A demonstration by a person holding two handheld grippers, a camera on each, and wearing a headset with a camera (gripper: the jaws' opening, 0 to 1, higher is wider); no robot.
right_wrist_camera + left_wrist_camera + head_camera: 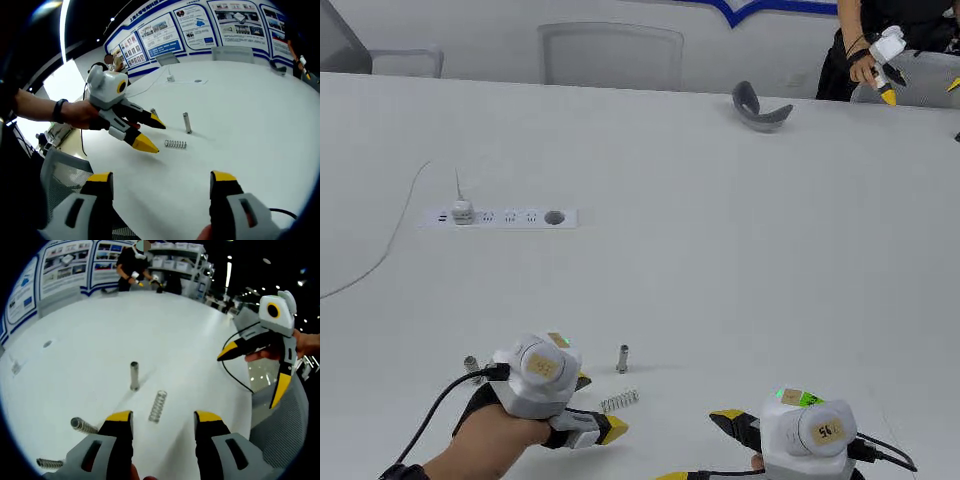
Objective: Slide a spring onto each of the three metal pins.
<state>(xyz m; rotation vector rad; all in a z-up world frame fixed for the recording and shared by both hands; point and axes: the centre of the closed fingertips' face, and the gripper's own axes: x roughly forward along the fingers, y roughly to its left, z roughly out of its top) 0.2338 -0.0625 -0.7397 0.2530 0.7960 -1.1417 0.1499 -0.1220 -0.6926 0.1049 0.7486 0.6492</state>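
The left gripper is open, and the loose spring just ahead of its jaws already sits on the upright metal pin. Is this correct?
No. The left gripper is open, but the spring just ahead of its jaws lies flat on the table, beside the upright metal pin and apart from it. The left gripper view shows this.

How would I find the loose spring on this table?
Go to the near edge of the white table, by the left gripper. The spring lies flat just nearer than the upright pin: a ribbed wire coil, not a smooth post.
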